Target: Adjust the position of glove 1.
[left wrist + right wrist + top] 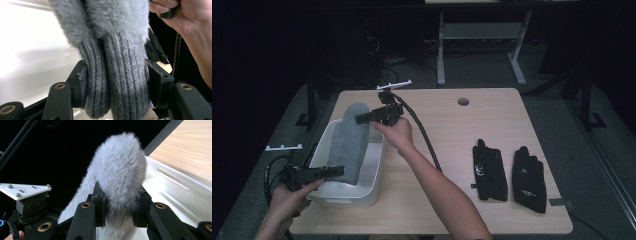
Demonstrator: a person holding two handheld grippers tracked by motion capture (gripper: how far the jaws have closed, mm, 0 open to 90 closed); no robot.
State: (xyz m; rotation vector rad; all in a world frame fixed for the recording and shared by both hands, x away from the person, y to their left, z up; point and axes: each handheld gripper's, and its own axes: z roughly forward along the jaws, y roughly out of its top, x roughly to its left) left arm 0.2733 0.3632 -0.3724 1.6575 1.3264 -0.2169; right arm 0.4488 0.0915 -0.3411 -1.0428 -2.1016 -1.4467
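Dark lab — bare desk (492,107), floor cables (387,62)

I am holding one pair of grey fuzzy mittens (348,142) between my jaws, one white bin (367,192) sitting beneath them, and two black gloves (490,170) lying well off to their right.

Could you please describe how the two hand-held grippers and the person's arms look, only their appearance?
Both the left gripper and the right gripper are matte black, each with two long flat jaws and brass-coloured rivets at the joints. A thick black ribbed cable trails from the right gripper. A light three-cornered plate sits on top of it. The forearms are bare, with no sleeves or gloves visible.
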